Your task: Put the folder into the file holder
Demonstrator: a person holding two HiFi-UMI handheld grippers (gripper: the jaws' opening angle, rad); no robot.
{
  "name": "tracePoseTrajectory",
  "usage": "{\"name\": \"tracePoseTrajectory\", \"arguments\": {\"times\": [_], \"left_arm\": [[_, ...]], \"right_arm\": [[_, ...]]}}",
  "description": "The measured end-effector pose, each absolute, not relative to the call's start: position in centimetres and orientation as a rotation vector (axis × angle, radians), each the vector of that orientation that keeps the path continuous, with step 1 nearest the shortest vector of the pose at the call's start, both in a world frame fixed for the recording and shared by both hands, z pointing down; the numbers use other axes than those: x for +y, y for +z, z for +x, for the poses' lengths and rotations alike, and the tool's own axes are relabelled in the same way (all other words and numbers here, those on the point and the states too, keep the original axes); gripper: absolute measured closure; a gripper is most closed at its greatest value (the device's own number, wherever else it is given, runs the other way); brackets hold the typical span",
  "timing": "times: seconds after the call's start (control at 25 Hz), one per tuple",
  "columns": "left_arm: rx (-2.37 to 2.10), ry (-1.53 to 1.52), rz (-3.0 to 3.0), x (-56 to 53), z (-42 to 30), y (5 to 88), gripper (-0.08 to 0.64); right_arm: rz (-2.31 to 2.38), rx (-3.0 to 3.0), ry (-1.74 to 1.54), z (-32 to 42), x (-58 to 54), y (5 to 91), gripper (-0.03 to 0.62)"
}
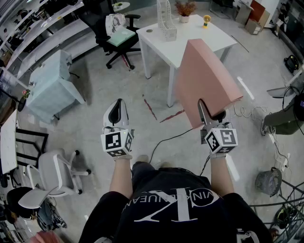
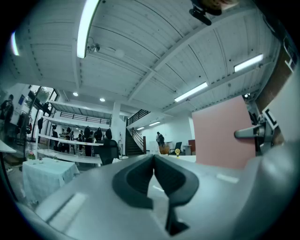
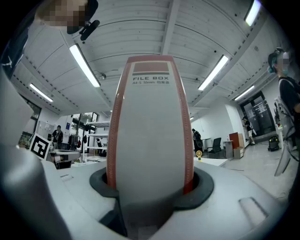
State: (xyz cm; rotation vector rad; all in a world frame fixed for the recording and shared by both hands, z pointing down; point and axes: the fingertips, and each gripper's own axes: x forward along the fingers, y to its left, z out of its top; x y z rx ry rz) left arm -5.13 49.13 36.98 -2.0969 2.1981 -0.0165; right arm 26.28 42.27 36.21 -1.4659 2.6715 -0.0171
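Note:
A pink file-box folder (image 1: 207,80) is held up in the air, tilted, with my right gripper (image 1: 212,116) shut on its lower edge. In the right gripper view its white spine (image 3: 150,140) fills the space between the jaws, and both pads press on its pink sides. The white file holder (image 1: 166,21) stands upright on the white table (image 1: 156,40) ahead, well beyond the folder. My left gripper (image 1: 117,114) hangs to the left at waist height, shut and holding nothing; in the left gripper view its dark pads (image 2: 153,174) meet, and the pink folder (image 2: 220,133) shows at the right.
A potted plant (image 1: 185,10) and a small yellow figure (image 1: 206,20) sit on the table's far side. A black office chair (image 1: 118,35) stands left of the table, a covered desk (image 1: 53,85) further left, a white chair (image 1: 52,175) near my left side. Cables and a fan (image 1: 268,181) lie right.

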Motion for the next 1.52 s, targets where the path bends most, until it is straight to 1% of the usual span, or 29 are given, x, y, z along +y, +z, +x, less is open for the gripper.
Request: {"name": "tracePoseTrajectory", "arguments": {"times": [0.76,0.96,1.28,1.52], "left_arm": [[2.134,-0.053,-2.136,48.7,-3.7,36.0,0.560],[2.149,-0.059,-2.136,47.9,-4.3,37.0,0.560],[2.200,-0.054,-2.113,41.8,-6.1,37.0,0.560],[2.167,-0.043,-2.158,35.2,-8.6,37.0,0.560]], "right_arm": [[-1.482,2.634,-0.031,27.4,42.0,36.3,0.311],[-1.469,2.637,-0.027,27.0,41.1,36.6,0.311],[-1.492,2.629,-0.054,26.4,35.1,36.3,0.310],[-1.524,2.607,-0.068,24.0,29.3,36.2,0.310]]}}
